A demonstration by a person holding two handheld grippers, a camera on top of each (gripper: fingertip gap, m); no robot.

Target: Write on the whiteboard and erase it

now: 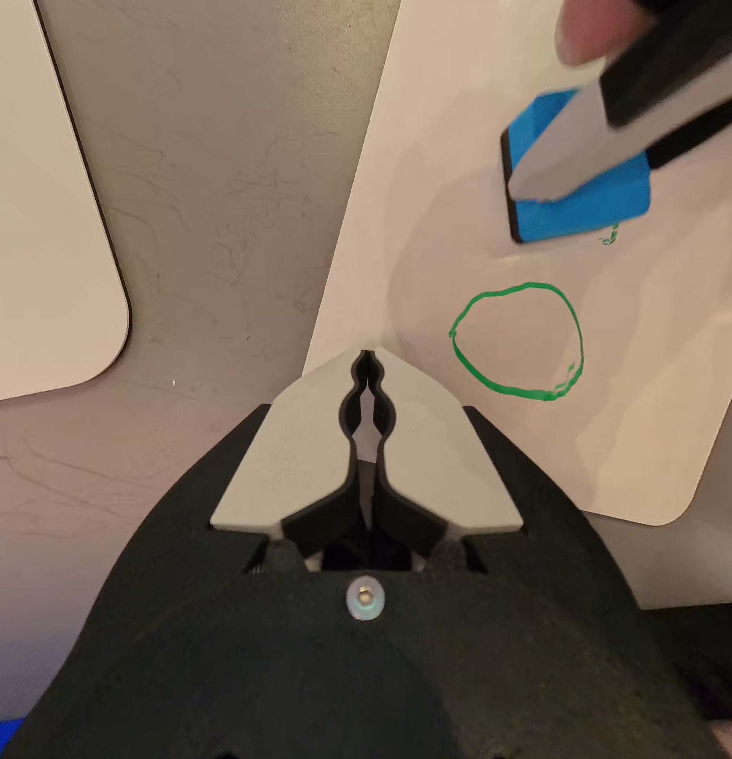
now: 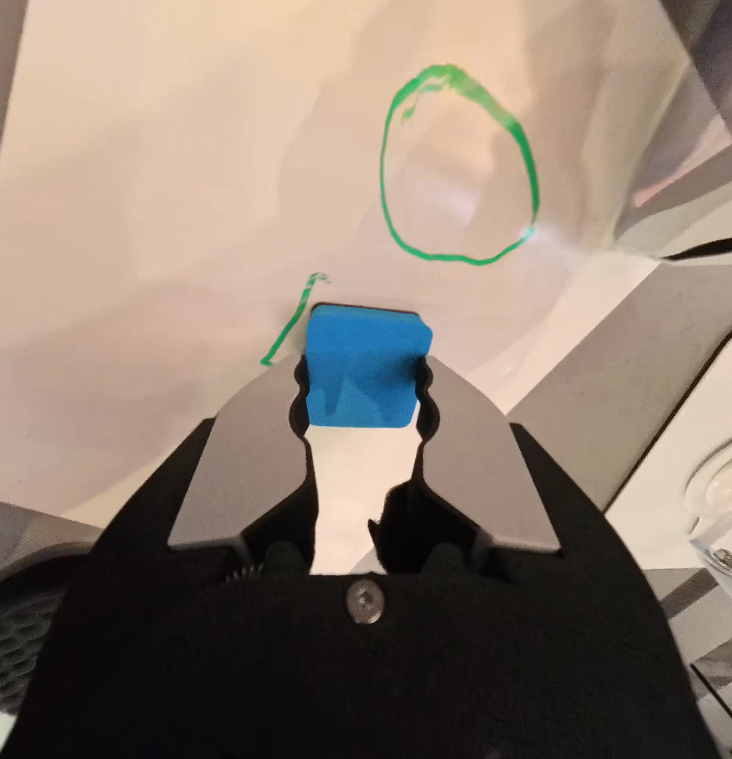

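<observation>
Right gripper (image 2: 362, 369) clamps blue eraser (image 2: 362, 365) on whiteboard (image 2: 151, 164) | left gripper (image 1: 368, 357) closed, empty | risk: tilted eraser skips green circle (image 2: 459, 164).

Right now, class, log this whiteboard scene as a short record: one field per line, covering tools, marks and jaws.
Surface: whiteboard on a grey table
Eraser: blue, gripped in the right gripper, pressed to the board
Marks: green circle intact; green stroke beside the eraser, partly wiped
Left gripper: jaws shut, empty, tips at the board's edge
Other: glass at right
</observation>
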